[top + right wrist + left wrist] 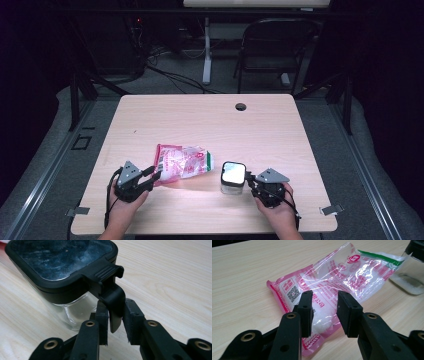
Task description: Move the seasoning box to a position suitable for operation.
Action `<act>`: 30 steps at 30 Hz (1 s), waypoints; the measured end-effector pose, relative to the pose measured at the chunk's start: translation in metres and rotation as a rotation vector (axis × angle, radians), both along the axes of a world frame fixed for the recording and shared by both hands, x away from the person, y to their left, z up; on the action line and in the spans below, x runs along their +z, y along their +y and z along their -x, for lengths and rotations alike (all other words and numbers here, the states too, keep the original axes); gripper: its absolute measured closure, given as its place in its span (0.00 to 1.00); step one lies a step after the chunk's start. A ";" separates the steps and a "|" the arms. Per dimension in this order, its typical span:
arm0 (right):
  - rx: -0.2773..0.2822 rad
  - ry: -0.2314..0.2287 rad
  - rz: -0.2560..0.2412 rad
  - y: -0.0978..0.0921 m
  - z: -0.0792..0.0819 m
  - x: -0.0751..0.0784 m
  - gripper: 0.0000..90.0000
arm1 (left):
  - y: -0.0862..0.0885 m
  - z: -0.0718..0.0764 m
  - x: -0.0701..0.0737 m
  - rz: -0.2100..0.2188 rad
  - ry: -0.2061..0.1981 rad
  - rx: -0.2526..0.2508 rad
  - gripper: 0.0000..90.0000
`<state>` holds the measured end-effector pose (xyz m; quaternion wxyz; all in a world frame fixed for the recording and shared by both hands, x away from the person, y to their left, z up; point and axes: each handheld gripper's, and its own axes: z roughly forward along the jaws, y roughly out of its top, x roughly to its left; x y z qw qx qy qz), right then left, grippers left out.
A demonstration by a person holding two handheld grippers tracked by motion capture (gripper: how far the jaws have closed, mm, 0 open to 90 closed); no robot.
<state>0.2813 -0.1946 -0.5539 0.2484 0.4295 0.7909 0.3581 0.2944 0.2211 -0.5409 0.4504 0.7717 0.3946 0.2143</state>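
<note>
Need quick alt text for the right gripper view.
The right gripper has its fingers around the black latch of a clear jar with a black lid, standing on a light wooden table.

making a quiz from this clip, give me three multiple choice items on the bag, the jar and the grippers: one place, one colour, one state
1. Where does the bag lie relative to the jar?
A. to its left
B. to its right
C. on top of it

2. What colour is the jar's lid?
A. white
B. black
C. red

3. What does the right gripper close around?
A. the bag
B. nothing
C. the lid's latch

Answers: 1 A, the high view shows the bag left of the jar. 2 B, the lid's frame is black. 3 C, the latch sits between its jaws.
</note>
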 end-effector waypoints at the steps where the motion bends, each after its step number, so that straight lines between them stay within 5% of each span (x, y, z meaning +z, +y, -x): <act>1: 0.003 -0.007 0.006 0.001 0.000 0.000 0.85 | -0.001 0.001 0.000 0.005 -0.001 -0.006 0.74; 10: 0.057 0.006 0.014 0.003 0.005 0.001 0.85 | -0.026 0.008 0.013 0.012 -0.001 -0.106 0.78; 17: 0.112 0.010 0.006 0.006 0.007 0.001 0.85 | -0.073 0.004 0.036 0.015 -0.016 -0.224 0.84; 22: 0.172 0.013 -0.002 0.012 0.008 0.001 0.86 | -0.103 -0.012 0.041 -0.012 0.040 -0.279 0.84; 30: 0.231 0.027 -0.001 0.018 0.007 0.002 0.84 | -0.111 -0.018 0.037 0.006 0.065 -0.284 0.85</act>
